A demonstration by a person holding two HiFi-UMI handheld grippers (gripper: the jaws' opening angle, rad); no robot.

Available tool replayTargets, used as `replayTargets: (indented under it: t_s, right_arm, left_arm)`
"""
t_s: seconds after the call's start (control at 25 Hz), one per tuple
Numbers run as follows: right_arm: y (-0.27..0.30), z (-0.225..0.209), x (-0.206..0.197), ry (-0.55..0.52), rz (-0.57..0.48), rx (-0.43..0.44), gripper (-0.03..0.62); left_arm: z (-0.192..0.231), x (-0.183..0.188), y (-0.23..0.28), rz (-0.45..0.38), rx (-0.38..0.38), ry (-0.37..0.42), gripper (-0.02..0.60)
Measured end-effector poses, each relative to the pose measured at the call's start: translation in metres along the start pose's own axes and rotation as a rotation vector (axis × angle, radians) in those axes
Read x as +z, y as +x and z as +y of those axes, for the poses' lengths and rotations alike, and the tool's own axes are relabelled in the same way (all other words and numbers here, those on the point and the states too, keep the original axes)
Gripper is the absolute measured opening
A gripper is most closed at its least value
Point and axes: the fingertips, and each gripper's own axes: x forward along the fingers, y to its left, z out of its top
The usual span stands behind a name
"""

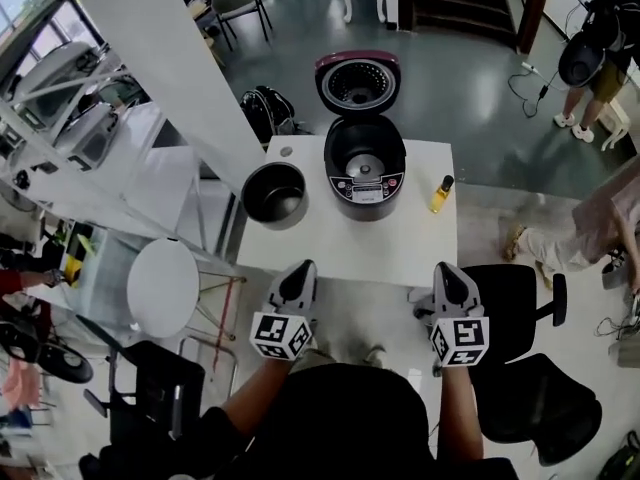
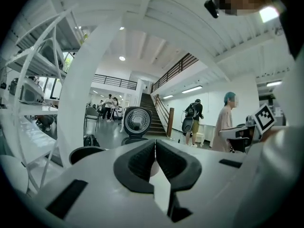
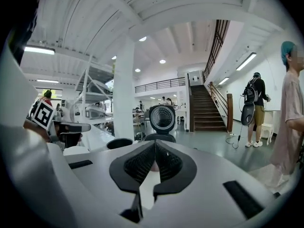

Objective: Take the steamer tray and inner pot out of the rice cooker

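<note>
On the table (image 1: 400, 253) — one rice cooker (image 1: 364, 173), one inner pot (image 1: 274, 194); left gripper (image 1: 301, 269), right gripper (image 1: 447, 271) both closed.

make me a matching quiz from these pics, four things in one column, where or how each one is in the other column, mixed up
Column one
1. rice cooker
2. inner pot
3. yellow bottle
4. left tongs

Column two
A. shut and empty, over the near edge of the table
B. on the table, right of the rice cooker
C. lid standing open
D. on the table, left of the rice cooker

Pairs: 1-C, 2-D, 3-B, 4-A
</note>
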Motion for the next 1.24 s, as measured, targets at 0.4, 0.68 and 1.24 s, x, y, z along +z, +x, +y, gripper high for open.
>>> replayTargets:
  t_s: [0.4,0.68,1.24]
  right_arm:
    - [-0.019,0.007,0.014,0.011,-0.034,-0.029,0.000]
    - [-0.034,-0.004,0.012,0.016,-0.010,0.016,0.000]
    - [-0.060,-0.020,0.020,-0.006,-0.047,0.042,0.000]
  left_arm:
    - [-0.010,0.010,-0.011,-0.043,-0.005,0.002,0.009]
    - [-0.024,0.019,-0.024,-0.078,0.071,-0.041,0.009]
    - [-0.074,0.023,-0.019,-0.092,0.020,-0.016,0.009]
